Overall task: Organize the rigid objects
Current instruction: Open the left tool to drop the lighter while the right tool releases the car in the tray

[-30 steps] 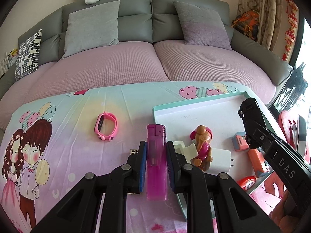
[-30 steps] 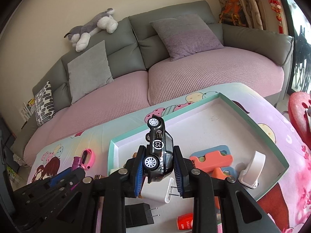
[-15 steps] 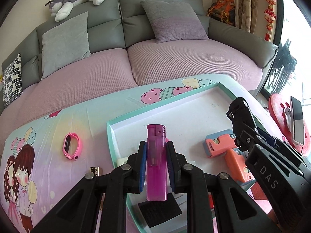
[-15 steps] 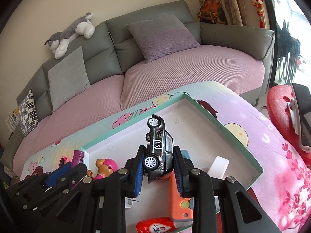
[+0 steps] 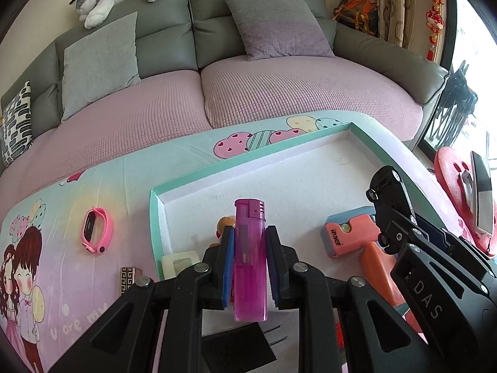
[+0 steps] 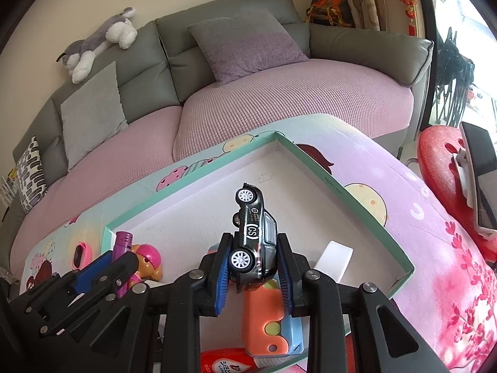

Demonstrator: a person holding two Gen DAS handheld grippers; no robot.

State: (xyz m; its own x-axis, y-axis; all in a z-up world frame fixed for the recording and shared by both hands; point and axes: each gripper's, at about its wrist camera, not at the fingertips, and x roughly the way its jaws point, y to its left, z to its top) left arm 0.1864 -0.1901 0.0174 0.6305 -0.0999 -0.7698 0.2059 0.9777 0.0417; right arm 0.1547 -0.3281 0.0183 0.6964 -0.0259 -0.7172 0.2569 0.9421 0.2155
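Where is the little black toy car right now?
The toy car is pinched nose-up in the right gripper, held over the green-edged tray above the orange case. In the left wrist view it shows at the right.

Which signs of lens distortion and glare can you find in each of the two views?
Left wrist view: dark corners ring the round image, the sofa bows into an arc, and the window at right is blown out white. Right wrist view: the same dark rim, the tray edges splay outward, daylight washes out the upper right; the car stays sharp.
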